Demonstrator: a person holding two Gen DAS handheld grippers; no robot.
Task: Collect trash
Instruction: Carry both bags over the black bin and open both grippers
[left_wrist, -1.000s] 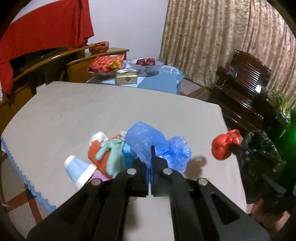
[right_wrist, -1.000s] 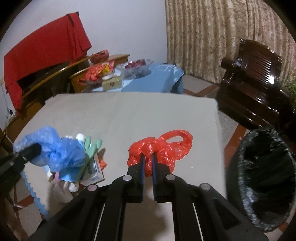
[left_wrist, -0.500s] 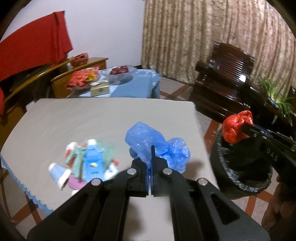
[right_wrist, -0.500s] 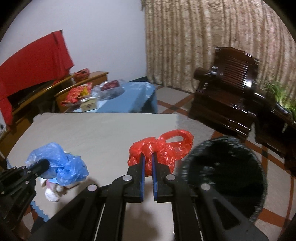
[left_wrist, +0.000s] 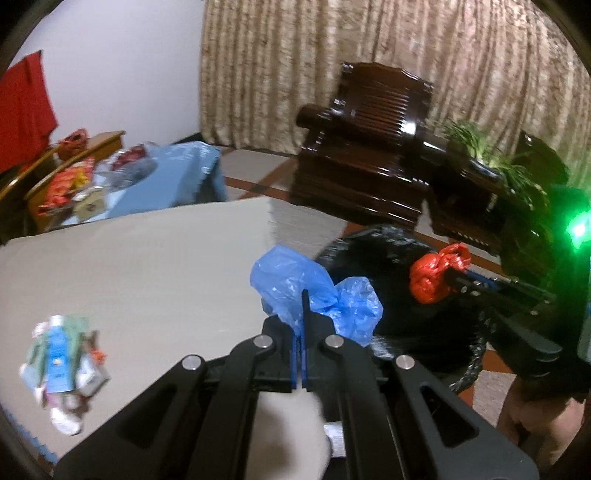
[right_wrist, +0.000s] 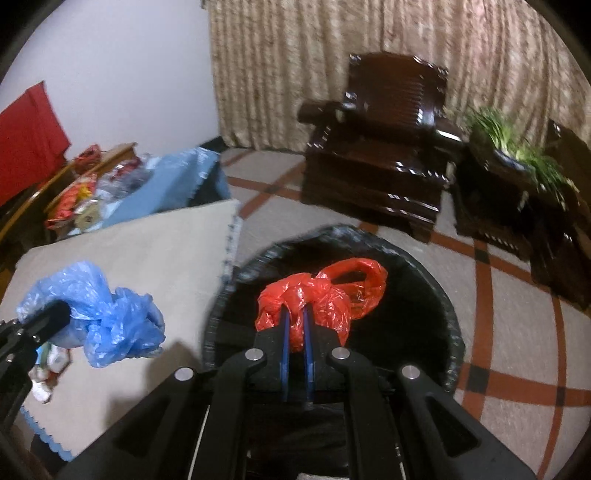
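My left gripper (left_wrist: 303, 306) is shut on a crumpled blue plastic bag (left_wrist: 317, 291), held in the air near the table's right edge; the same blue bag (right_wrist: 103, 314) hangs at the left of the right wrist view. My right gripper (right_wrist: 294, 314) is shut on a knotted red plastic bag (right_wrist: 325, 295) directly above the open mouth of a bin lined with a black bag (right_wrist: 443, 306). In the left wrist view the red bag (left_wrist: 436, 273) hovers over the bin (left_wrist: 369, 254). A small heap of leftover trash (left_wrist: 62, 365) lies on the beige table (left_wrist: 147, 266).
A dark wooden armchair (right_wrist: 384, 140) and a side table with a green plant (right_wrist: 517, 147) stand behind the bin. A low table with a blue cloth (right_wrist: 162, 181) carries snacks and a bowl. The floor (right_wrist: 517, 332) is tiled with red lines. A person's hand (left_wrist: 528, 424) shows at the right.
Both grippers have swung to the right with their bags. The red bag went from above the table to above the bin; the blue bag came to the table's right edge. The trash heap stayed behind.
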